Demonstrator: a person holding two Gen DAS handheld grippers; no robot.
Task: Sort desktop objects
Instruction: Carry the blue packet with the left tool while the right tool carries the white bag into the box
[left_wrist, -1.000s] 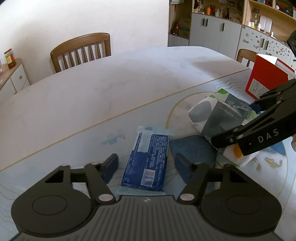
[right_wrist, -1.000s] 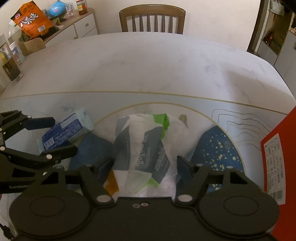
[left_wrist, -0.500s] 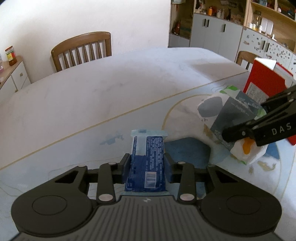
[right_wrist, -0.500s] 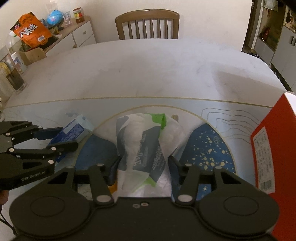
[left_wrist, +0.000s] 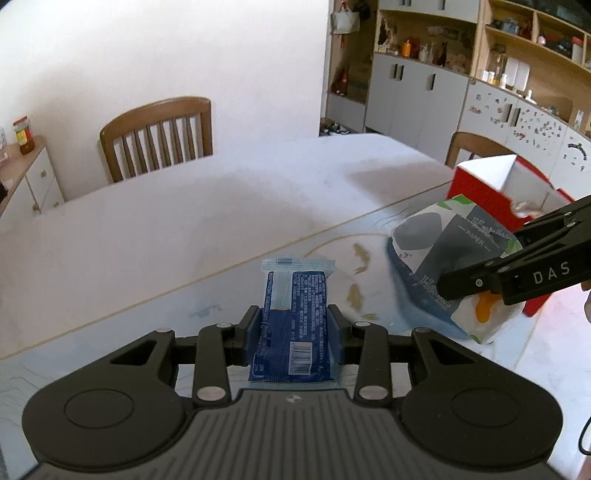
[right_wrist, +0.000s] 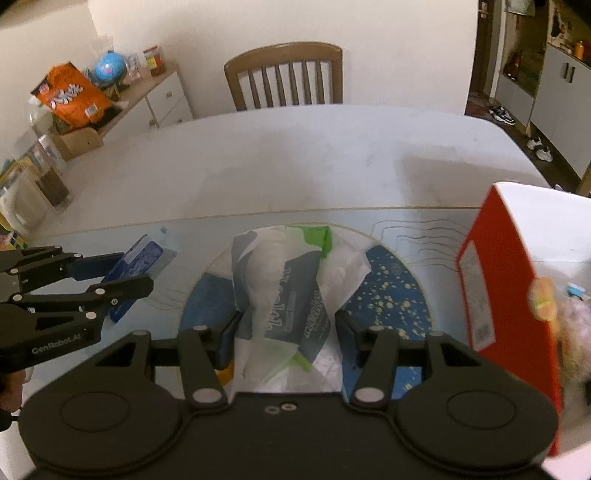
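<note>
Above the table (left_wrist: 155, 236) now, both packs: blue packet (left_wrist: 293, 321) in left tool (left_wrist: 294, 334), tissue pack (right_wrist: 284, 295) in right tool (right_wrist: 286, 338).

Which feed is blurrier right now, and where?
Right wrist view: dimmer, yellowish, with the red box and the items inside it smeared at the right edge. Left wrist view: brighter, bluish; the blue packet is sharp, the tissue pack slightly soft.

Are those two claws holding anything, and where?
Left gripper pinches the blue tissue packet by its sides; right gripper squeezes the white-grey paper pack around its middle.
</note>
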